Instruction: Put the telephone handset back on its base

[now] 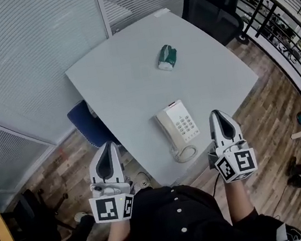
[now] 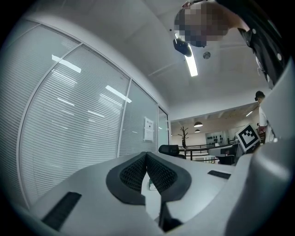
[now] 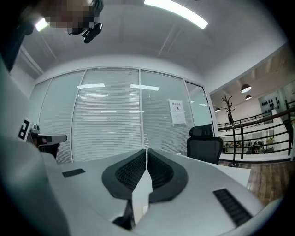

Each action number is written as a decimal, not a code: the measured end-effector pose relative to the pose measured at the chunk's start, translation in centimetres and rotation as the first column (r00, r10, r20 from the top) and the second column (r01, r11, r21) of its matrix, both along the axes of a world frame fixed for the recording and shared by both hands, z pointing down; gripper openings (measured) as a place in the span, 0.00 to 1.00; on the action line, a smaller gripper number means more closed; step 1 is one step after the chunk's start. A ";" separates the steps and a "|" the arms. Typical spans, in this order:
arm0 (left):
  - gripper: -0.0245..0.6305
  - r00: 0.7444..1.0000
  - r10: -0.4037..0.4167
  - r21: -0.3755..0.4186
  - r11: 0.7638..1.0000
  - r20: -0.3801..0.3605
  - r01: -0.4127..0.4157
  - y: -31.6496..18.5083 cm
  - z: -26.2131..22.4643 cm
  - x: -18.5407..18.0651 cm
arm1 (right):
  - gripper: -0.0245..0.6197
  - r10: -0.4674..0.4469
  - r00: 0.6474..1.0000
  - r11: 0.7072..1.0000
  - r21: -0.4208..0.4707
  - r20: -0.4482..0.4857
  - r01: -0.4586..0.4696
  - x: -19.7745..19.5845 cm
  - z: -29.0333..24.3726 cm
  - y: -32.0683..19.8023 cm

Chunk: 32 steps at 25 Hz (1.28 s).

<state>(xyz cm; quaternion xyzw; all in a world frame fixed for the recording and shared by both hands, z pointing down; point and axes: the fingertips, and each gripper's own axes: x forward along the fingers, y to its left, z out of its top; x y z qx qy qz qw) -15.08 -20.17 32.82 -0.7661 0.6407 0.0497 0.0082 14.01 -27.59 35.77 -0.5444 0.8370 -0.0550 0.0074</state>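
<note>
A cream telephone (image 1: 178, 125) stands near the front edge of the grey table (image 1: 132, 80). Its handset (image 1: 166, 128) lies along the left side of the base, beside the keypad, and the coiled cord (image 1: 184, 153) curls at the front. My left gripper (image 1: 109, 146) hovers off the table's front left edge, shut and empty, pads together (image 2: 146, 154). My right gripper (image 1: 218, 114) is just right of the telephone at the table's edge, also shut with nothing between its pads (image 3: 147, 151). Neither gripper touches the telephone.
A small green and white object (image 1: 167, 57) lies at mid table. A blue chair (image 1: 87, 125) is tucked under the left side and a black office chair (image 1: 211, 5) stands at the far right corner. Blind-covered glass walls (image 1: 25, 52) close the left and back; a railing (image 1: 279, 21) runs right.
</note>
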 end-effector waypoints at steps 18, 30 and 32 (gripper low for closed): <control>0.06 0.998 -0.054 0.008 0.998 0.007 0.054 1.0 -0.1 -1.9 | 0.10 0.082 0.997 0.993 0.080 -0.007 -0.081 4.3 -1.7 1.9; 0.06 0.998 -0.054 0.005 0.999 0.010 0.054 1.4 -0.2 -2.1 | 0.09 0.059 0.998 0.994 0.092 -0.035 -0.056 2.8 -1.8 2.0; 0.06 0.999 -0.051 0.003 0.999 0.007 0.051 1.5 -0.1 -2.1 | 0.09 0.058 0.998 0.995 0.088 -0.037 -0.055 2.7 -1.6 2.0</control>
